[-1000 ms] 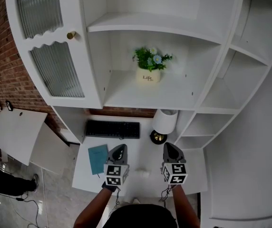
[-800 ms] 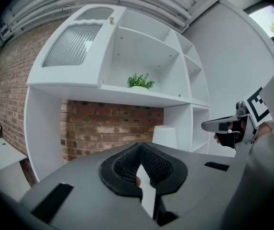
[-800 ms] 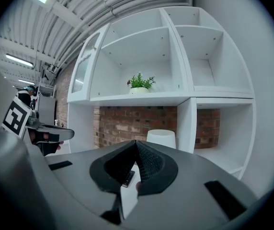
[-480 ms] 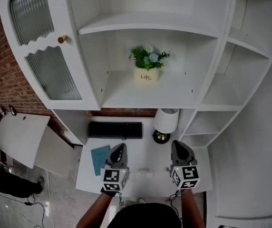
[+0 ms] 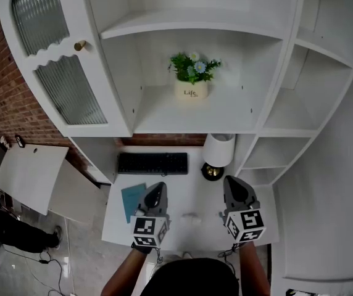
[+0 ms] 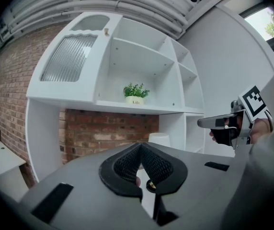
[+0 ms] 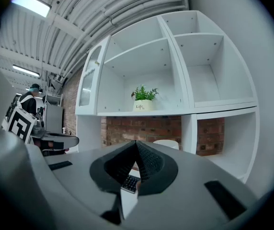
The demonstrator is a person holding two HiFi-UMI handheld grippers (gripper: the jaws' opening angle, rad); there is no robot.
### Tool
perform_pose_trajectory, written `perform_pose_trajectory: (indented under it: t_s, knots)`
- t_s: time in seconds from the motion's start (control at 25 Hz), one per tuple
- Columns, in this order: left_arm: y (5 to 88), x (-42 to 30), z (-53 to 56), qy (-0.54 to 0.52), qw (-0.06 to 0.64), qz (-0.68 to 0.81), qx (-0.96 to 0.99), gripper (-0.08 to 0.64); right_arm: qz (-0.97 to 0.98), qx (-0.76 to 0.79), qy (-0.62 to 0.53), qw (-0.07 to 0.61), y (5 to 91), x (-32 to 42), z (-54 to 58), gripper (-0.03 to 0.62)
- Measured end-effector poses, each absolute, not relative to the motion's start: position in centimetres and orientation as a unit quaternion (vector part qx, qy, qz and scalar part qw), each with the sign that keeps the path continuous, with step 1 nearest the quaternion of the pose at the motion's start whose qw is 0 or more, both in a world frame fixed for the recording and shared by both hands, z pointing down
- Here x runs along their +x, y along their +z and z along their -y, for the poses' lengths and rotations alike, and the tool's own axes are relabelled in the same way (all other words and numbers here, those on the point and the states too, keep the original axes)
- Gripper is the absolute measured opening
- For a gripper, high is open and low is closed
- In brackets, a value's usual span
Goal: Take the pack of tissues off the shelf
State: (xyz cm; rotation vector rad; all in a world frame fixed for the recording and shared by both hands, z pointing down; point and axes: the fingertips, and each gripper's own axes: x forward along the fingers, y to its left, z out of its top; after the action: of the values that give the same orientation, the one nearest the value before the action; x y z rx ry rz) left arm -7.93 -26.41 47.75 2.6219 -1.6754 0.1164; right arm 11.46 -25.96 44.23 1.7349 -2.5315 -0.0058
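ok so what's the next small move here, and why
Probably raise the right gripper toward the shelf for a closer look. Both it and the left gripper are shut, empty and low over the desk; only a potted plant shows on the shelf.

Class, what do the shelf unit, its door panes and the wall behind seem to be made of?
Shelf unit: probably painted wood or board, smooth matt white. Door panes: ribbed glass or plastic, vertical flutes show. Wall: red brick, pale mortar joints visible.
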Motion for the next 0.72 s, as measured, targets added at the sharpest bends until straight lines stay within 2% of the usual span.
perform_pose_trajectory:
  t_s: [0.72]
  knots:
    - [47.7, -8.1, 24.1, 0.046, 0.008, 0.532, 0.845, 0.015, 0.838, 0.545, -0.006, 0.034, 43.3, 10.9, 24.7, 0.002]
